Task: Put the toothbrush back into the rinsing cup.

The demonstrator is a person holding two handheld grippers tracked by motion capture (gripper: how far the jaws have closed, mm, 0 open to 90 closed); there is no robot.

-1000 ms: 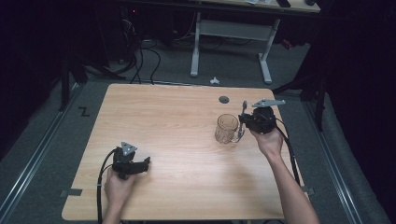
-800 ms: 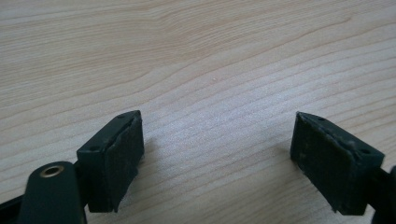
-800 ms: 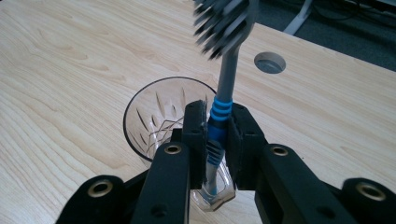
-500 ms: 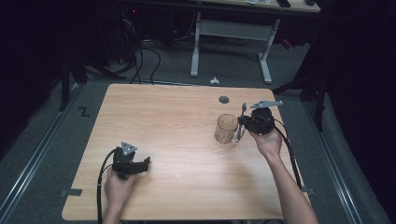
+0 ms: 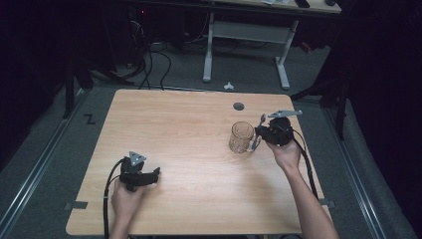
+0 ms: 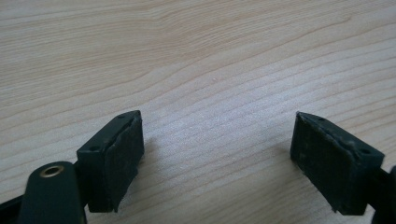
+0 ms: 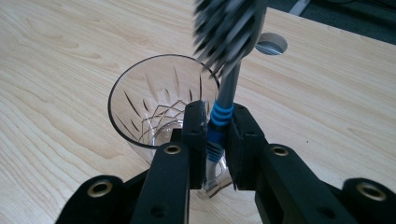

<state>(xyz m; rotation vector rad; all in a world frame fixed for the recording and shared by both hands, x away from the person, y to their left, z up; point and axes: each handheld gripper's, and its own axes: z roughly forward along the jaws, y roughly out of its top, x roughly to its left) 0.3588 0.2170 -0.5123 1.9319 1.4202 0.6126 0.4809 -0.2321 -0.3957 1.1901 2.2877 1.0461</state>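
Near the left front edge of the pale wood-grain table (image 5: 199, 124), left gripper (image 5: 141, 175) held low in a hand, grey three-cornered plate on top, cable looping back toward the person. Seen from the left gripper view, jaws spread wide and released, square black pads with worn, rough edges, nothing between them but bare grain. Farther off and to the right, right gripper (image 5: 263, 133) gripped in the other hand, just beside a clear glass mug (image 5: 242, 137) standing upright on the table. From above, little to read of what is pinched there beyond a thin grey stem rising past the tool. Much plainer in the right gripper view: jaws clenched on a toothbrush (image 7: 223, 79), pressing its blue ribbed grip section, grey neck rising upright to a blurred bristled head at the top of the frame. Just beyond the pads, the mug's round rim and cut-glass walls with slanted facets and a starred base; no contents visible inside. Beyond the mug, a round cable hole (image 5: 239, 106) in the tabletop near the far edge. Past the table, grey carpet and a white desk frame (image 5: 246, 35).
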